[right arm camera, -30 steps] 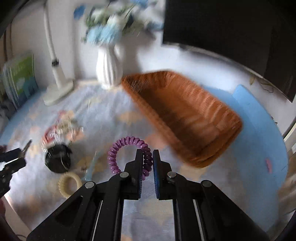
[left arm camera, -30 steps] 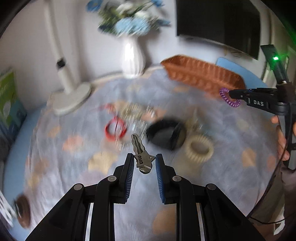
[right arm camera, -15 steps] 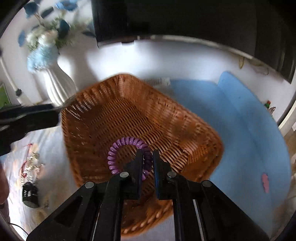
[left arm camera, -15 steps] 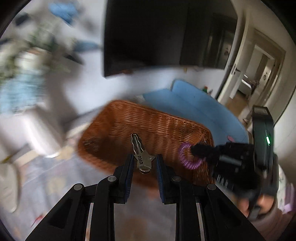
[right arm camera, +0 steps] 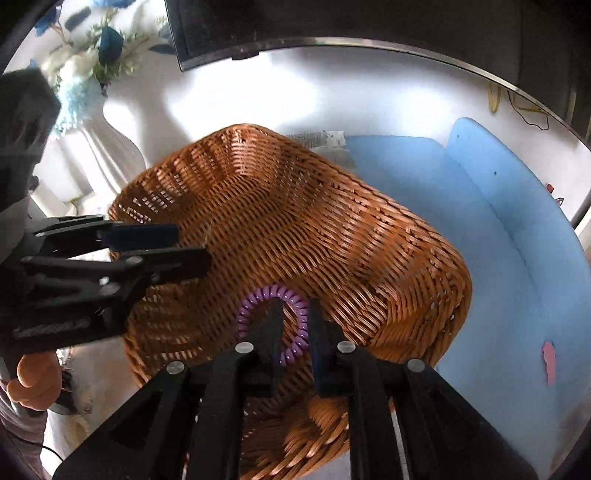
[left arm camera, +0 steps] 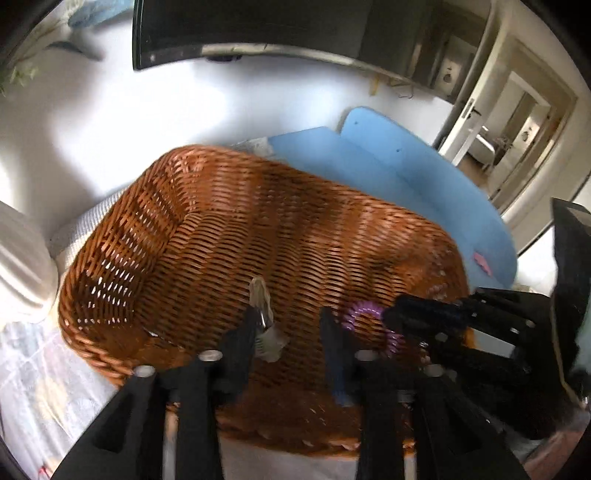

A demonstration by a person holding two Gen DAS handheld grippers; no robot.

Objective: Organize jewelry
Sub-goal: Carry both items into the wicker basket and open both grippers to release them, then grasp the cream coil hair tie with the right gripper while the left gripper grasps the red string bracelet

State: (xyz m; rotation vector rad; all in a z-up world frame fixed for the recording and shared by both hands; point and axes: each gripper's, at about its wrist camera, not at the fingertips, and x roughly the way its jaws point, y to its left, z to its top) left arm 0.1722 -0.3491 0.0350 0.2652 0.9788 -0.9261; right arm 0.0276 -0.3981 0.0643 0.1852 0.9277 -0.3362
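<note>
A brown wicker basket (left arm camera: 221, 229) fills both views; in the right wrist view its wall (right arm camera: 369, 236) lies ahead. My left gripper (left arm camera: 290, 325) is open over the basket, and a silver hair clip (left arm camera: 264, 317) hangs against its left finger. My right gripper (right arm camera: 293, 314) is over the basket's near side with its jaws slightly parted; a purple spiral hair tie (right arm camera: 273, 295) still loops around its left finger. The right gripper also shows in the left wrist view (left arm camera: 391, 317), with the hair tie (left arm camera: 364, 310) at its tip.
A white vase (right arm camera: 107, 147) with blue flowers stands left of the basket. A blue mat (right arm camera: 498, 240) lies to the right. A dark screen (left arm camera: 258, 29) hangs on the wall behind. A patterned cloth (left arm camera: 55, 387) covers the table.
Both grippers moved from the table's jewelry pile to above the basket. The left jaws have opened wide, freeing the clip. The right jaws have parted a little.
</note>
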